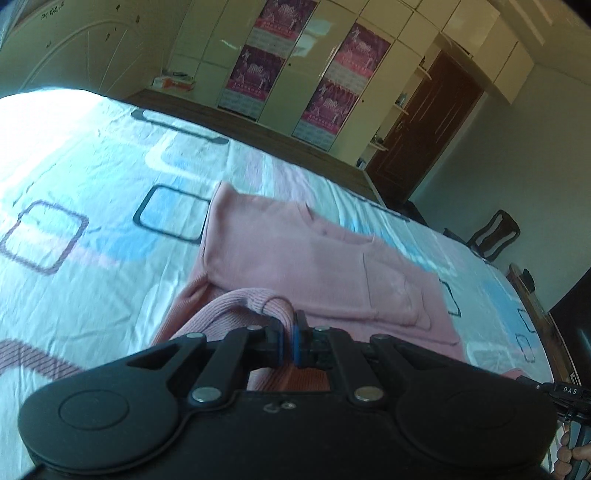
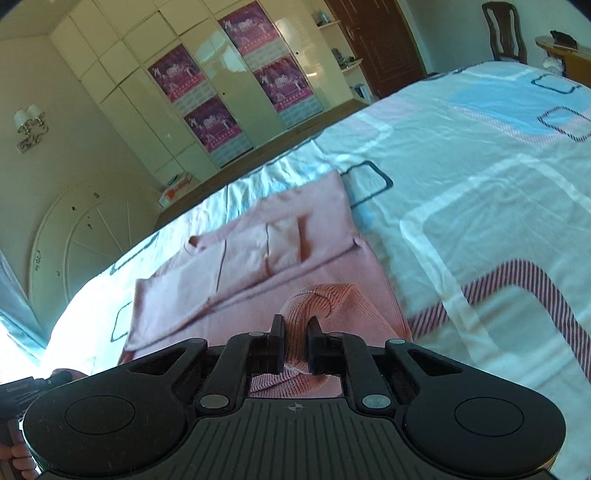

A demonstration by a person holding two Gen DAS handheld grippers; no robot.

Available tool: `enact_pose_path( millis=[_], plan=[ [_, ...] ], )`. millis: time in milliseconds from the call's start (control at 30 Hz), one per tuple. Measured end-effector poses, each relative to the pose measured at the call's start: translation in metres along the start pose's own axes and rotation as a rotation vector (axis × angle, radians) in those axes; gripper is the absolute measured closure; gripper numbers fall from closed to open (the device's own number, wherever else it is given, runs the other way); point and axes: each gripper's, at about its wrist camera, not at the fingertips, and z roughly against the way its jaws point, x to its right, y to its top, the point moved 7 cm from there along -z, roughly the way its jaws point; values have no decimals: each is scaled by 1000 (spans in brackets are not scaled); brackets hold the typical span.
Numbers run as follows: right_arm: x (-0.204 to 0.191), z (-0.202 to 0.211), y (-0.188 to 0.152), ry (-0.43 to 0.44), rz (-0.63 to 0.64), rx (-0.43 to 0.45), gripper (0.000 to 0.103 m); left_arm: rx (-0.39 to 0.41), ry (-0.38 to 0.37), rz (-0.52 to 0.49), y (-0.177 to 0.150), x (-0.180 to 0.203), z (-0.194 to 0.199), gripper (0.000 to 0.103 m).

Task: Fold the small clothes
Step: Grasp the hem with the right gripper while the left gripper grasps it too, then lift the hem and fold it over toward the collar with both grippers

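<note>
Both tongs are clamped on the near hem of the pink sweater (image 1: pixel 295 258), the left tongs (image 1: pixel 289 332) pinching one bunched fold and the right tongs (image 2: pixel 295 334) another, while the sweater's far part lies on the patterned bed (image 1: pixel 92 177).

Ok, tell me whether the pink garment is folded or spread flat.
Partly folded: the pink garment shows layered flaps, its near hem pinched by left gripper and right gripper.

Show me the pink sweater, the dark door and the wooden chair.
pink sweater (image 1: pixel 295 254): left wrist view, flat folded body.
dark door (image 1: pixel 424 133): left wrist view, panel middle.
wooden chair (image 2: pixel 504 31): right wrist view, backrest.
</note>
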Motion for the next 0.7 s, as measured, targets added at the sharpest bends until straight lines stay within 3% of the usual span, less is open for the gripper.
enact_pose_path(
  millis=[300, 533, 633, 700],
  plan=[
    [2, -95, 97, 19, -71, 35, 93, 72, 23, 72, 89, 5, -81, 99],
    [23, -185, 128, -27, -157, -56, 92, -16, 156, 110, 108, -20, -172, 98],
    [34, -211, 128, -57, -181, -90, 91, -63, 245, 44, 101, -30, -201, 84],
    [40, -215, 131, -61, -182, -86, 76, -76, 263, 7, 99, -33, -207, 58]
  ],
)
